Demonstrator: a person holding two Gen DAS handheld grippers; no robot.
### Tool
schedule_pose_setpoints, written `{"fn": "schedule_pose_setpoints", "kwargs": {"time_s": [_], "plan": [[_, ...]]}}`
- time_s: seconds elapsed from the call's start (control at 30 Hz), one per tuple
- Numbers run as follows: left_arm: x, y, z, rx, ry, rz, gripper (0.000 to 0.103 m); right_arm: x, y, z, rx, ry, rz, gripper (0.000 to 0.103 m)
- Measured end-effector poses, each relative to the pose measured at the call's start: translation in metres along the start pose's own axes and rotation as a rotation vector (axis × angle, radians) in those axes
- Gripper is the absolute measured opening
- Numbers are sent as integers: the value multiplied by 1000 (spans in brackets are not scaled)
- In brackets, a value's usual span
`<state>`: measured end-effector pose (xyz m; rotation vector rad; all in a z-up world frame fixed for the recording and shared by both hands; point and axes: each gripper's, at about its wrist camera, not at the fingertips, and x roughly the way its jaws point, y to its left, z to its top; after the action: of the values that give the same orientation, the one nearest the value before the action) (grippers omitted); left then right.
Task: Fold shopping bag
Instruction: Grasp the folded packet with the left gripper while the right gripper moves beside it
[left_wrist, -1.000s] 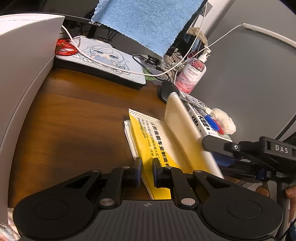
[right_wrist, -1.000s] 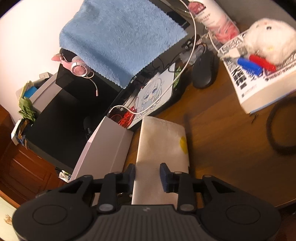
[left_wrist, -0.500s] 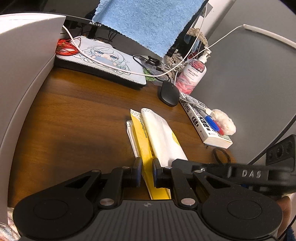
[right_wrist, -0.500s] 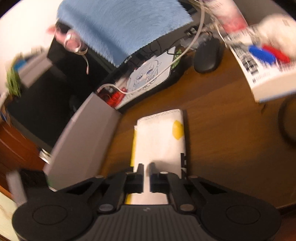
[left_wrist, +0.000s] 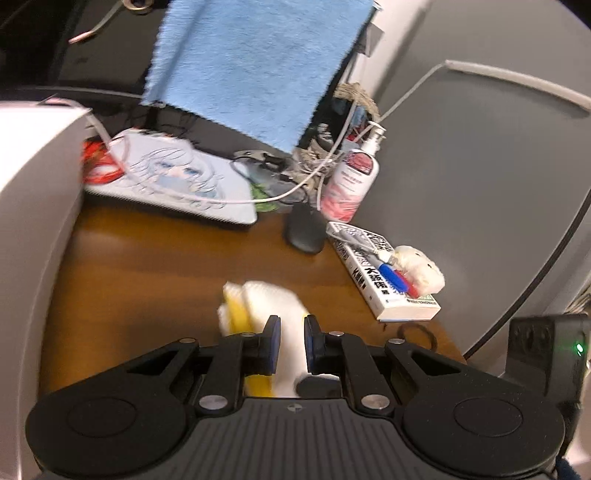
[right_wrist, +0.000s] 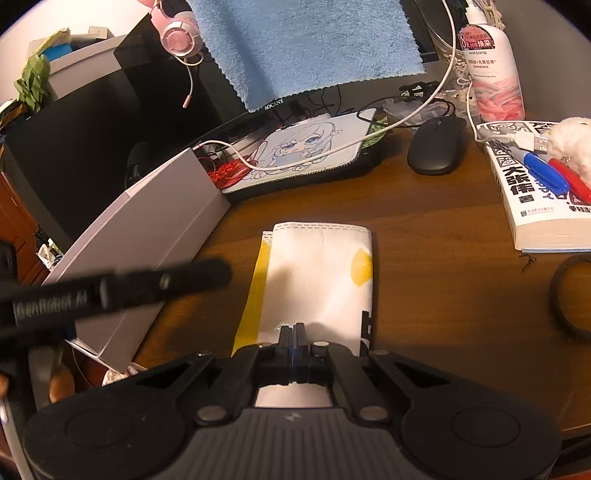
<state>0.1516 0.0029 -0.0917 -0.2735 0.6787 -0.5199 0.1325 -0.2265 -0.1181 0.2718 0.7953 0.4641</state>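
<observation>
Low, right claw (right_wrist: 291, 328) on bag (right_wrist: 317, 273)

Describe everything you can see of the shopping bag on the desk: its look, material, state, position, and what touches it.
The shopping bag is white with yellow areas and some black print, apparently a soft non-woven fabric with a stitched far edge. It lies flat on the brown wooden desk, folded into a narrow strip with a yellow layer showing along its left side. The right claw is shut on its near edge. The left claw is open above it; contact is unclear.
</observation>
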Motion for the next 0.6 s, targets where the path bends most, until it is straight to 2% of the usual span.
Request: {"fn": "schedule_pose_setpoints", "kwargs": {"time_s": [0.13, 0.33, 0.5, 0.6], "plan": [[32, 3, 6, -6, 79, -5, 12, 1, -2, 1, 15, 2, 8, 0], [45, 15, -3, -18, 98, 36, 3, 1, 0, 1, 11, -1, 8, 0], [46, 29, -7, -65, 92, -8, 3, -1, 0, 0, 27, -19, 20, 0], [46, 30, -7, -68, 90, -21, 3, -10, -7, 2, 79, -23, 60, 10]]}}
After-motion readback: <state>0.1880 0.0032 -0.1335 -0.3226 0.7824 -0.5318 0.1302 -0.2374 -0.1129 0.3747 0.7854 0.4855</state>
